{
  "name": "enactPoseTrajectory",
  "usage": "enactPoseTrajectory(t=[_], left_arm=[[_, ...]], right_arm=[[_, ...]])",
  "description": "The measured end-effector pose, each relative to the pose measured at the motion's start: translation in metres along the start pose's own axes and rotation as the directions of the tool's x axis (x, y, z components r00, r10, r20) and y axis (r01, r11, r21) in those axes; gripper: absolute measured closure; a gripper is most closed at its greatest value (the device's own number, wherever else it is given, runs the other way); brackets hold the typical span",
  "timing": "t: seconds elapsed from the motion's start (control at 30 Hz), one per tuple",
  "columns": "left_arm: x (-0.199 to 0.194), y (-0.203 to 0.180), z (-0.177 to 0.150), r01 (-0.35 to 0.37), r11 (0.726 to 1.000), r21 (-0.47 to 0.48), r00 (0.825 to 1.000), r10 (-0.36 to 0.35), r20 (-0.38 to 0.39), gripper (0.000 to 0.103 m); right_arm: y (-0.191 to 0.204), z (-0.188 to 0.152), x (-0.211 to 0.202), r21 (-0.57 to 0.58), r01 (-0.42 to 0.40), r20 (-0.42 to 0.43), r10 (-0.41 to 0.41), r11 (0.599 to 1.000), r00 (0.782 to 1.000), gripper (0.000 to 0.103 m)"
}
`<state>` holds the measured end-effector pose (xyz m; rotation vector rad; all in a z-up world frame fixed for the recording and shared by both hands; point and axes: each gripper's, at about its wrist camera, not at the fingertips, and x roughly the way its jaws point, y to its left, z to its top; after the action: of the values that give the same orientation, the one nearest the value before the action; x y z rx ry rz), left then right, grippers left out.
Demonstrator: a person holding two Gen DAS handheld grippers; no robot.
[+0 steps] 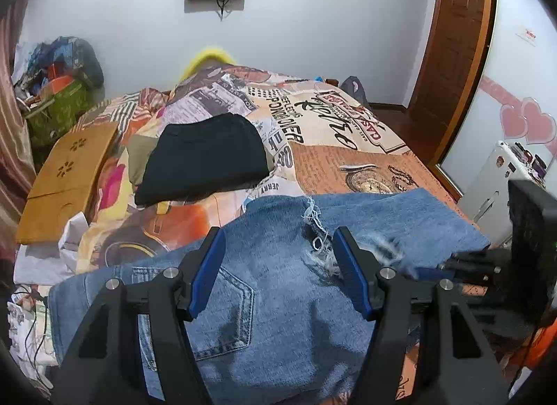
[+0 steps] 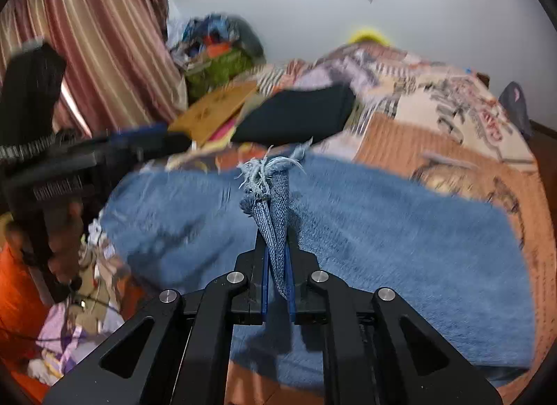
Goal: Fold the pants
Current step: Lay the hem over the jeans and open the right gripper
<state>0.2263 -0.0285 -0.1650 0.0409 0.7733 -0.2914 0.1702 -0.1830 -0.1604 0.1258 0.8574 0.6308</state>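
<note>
Two black hand-held grippers with blue pads work over faded blue denim pants [image 1: 278,286] with frayed hems, which lie across the near end of a bed covered by a newspaper-print patchwork bedspread [image 1: 348,133]. On the left, the left gripper [image 1: 278,251] hovers with its jaws spread apart above the back-pocket area, nothing between them. To the right, the right gripper [image 2: 277,265] pinches a bunched, frayed fold of the denim, and a folded black garment [image 1: 205,157] rests farther back.

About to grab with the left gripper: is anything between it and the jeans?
Nothing visible. The left gripper hangs open right over the jeans, bare denim between its fingers. The right gripper already pinches a frayed fold.
</note>
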Motion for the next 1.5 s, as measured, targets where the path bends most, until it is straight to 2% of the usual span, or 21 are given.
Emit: enactPoseTrajectory(t=[0.07, 0.2, 0.27, 0.43, 0.5, 0.6, 0.67, 0.73, 0.83, 0.97, 1.07, 1.13, 1.2, 1.27, 1.4, 1.5], left_arm=[[0.003, -0.003, 0.000, 0.000, 1.000, 0.006, 1.000, 0.000, -0.006, 0.039], [0.009, -0.014, 0.002, 0.013, 1.000, 0.024, 1.000, -0.013, -0.011, 0.039], [0.015, -0.021, 0.002, 0.029, 0.999, 0.032, 0.999, -0.028, -0.021, 0.039], [0.043, -0.046, -0.006, 0.060, 0.996, 0.064, 0.995, -0.055, -0.082, 0.039], [0.056, -0.057, -0.014, 0.067, 0.994, 0.082, 0.991, -0.057, -0.117, 0.039], [0.074, -0.068, -0.030, 0.058, 0.992, 0.109, 0.984, -0.038, -0.174, 0.039], [0.084, -0.072, -0.043, 0.049, 0.993, 0.105, 0.977, -0.026, -0.210, 0.038], [0.083, -0.073, -0.052, 0.037, 0.995, 0.097, 0.983, -0.018, -0.185, 0.036], [0.078, -0.069, -0.059, 0.029, 0.996, 0.080, 0.986, -0.015, -0.168, 0.030], [0.067, -0.057, -0.069, 0.044, 0.998, 0.051, 0.986, -0.035, -0.162, 0.027], [0.055, -0.044, -0.071, 0.058, 0.998, 0.017, 0.986, -0.054, -0.157, 0.026], [0.043, -0.035, -0.073, 0.038, 0.999, 0.000, 0.988, -0.037, -0.149, 0.025], [0.031, -0.026, -0.073, -0.044, 0.999, 0.003, 0.990, 0.044, -0.135, 0.025], [0.016, -0.014, -0.071, -0.113, 0.994, 0.011, 0.988, 0.113, -0.108, 0.025], [-0.025, 0.026, -0.067, -0.173, 0.981, -0.088, 0.984, 0.170, -0.043, 0.025], [-0.049, 0.054, -0.069, -0.236, 0.960, -0.149, 0.972, 0.236, -0.018, 0.025]], right_arm=[[0.001, -0.007, 0.003, 0.008, 0.005, -0.019, -0.005, 1.000, 1.000, 0.091], [-0.004, -0.014, -0.001, 0.056, -0.021, -0.064, 0.024, 0.998, 0.998, 0.068], [-0.005, -0.013, -0.015, 0.053, -0.010, -0.046, 0.013, 0.999, 0.999, 0.065], [-0.019, -0.001, -0.053, 0.052, 0.065, 0.059, -0.068, 0.997, 0.996, 0.065], [-0.035, 0.001, -0.058, 0.076, 0.115, 0.069, -0.120, 0.990, 0.990, 0.065], [-0.064, -0.007, -0.052, 0.119, 0.193, 0.021, -0.197, 0.974, 0.980, 0.065], [-0.077, -0.019, -0.045, 0.132, 0.222, -0.031, -0.220, 0.966, 0.975, 0.065], [-0.089, -0.037, -0.037, 0.154, 0.223, -0.085, -0.212, 0.963, 0.974, 0.065], [-0.093, -0.057, -0.050, 0.176, 0.201, -0.040, -0.197, 0.964, 0.980, 0.064], [-0.098, -0.066, -0.067, 0.217, 0.197, -0.045, -0.192, 0.956, 0.980, 0.065], [-0.096, -0.070, -0.079, 0.200, 0.221, -0.060, -0.214, 0.955, 0.975, 0.065], [-0.094, -0.071, -0.088, 0.187, 0.245, -0.071, -0.235, 0.951, 0.969, 0.064], [-0.100, -0.069, -0.091, 0.191, 0.268, -0.074, -0.258, 0.944, 0.963, 0.060], [-0.099, -0.065, -0.100, 0.195, 0.282, -0.058, -0.276, 0.939, 0.959, 0.059], [-0.091, -0.053, -0.108, 0.170, 0.288, -0.006, -0.291, 0.942, 0.957, 0.059], [-0.074, -0.039, -0.108, 0.118, 0.270, 0.043, -0.277, 0.956, 0.960, 0.056]])
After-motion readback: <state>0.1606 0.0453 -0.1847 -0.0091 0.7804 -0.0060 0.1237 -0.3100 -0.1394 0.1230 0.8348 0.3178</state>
